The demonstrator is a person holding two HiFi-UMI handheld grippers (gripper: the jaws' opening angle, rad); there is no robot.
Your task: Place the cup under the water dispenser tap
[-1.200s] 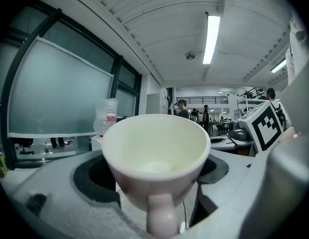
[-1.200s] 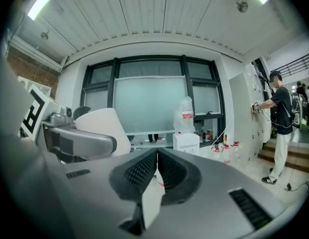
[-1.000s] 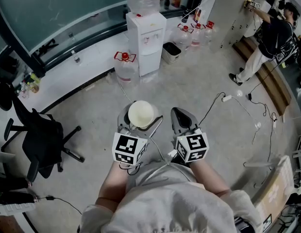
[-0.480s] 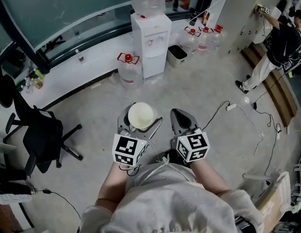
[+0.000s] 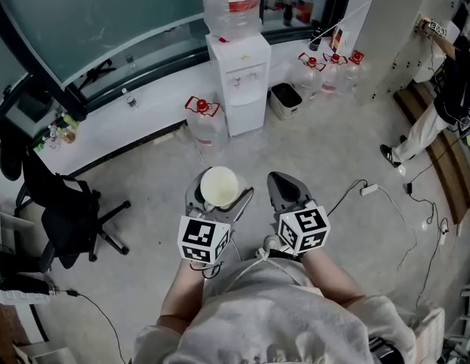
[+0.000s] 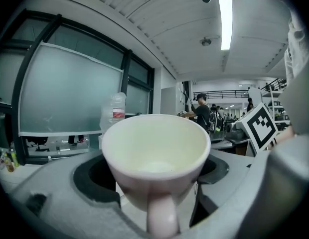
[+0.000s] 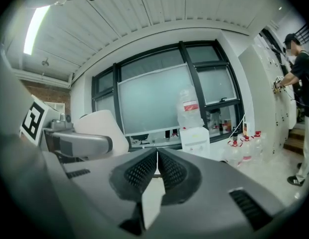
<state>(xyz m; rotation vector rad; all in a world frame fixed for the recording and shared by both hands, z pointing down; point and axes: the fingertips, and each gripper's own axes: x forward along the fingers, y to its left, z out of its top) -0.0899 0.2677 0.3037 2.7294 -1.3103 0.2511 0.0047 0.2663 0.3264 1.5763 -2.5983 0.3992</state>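
A cream cup point(image 5: 219, 186) point(image 6: 155, 153) stands upright between the jaws of my left gripper point(image 5: 218, 190) point(image 6: 155, 176), which is shut on its body, handle turned back toward me. My right gripper point(image 5: 286, 188) point(image 7: 157, 169) is shut with nothing in it, level beside the left one. The white water dispenser point(image 5: 239, 80) point(image 7: 195, 140) with a big bottle on top stands ahead against the window wall, well beyond both grippers. Its taps point(image 5: 249, 76) show as small dots on the front panel.
Water bottles point(image 5: 208, 123) stand left of the dispenser, more bottles point(image 5: 330, 71) and a small bin point(image 5: 285, 99) to its right. A black office chair point(image 5: 61, 214) is at the left. Cables point(image 5: 386, 196) lie on the floor at the right. A person point(image 5: 447, 89) works at the right wall.
Both grippers, with the cup still held, have come closer to the dispenser, which now sits lower and larger in the head view. The person at the right has slid toward the frame's edge.
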